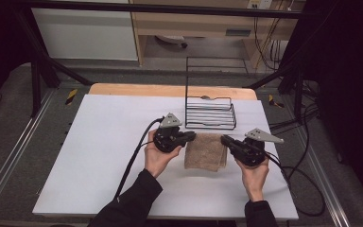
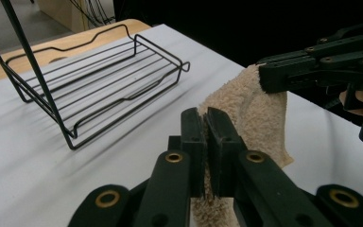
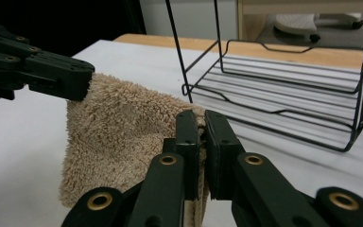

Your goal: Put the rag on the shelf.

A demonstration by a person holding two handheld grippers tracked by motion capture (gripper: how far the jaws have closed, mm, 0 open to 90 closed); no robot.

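White table (image 1: 99,156) with a small tan towel (image 1: 205,151) held up between two grippers.

Both hold the towel by its top edge, so it hangs down onto the table like a little curtain. One top corner is pinched tight in the left gripper (image 1: 189,137), whose jaws are squeezed together on the cloth, and the other top corner is pinched the same way in the right gripper (image 1: 226,141). That top edge runs side to side from one gripper to the other. Just behind the towel, a bit farther from the person, stands a black wire rack (image 1: 211,113) with nothing in it. My guess is the towel goes there next, so both grippers would lift and push it forward together.
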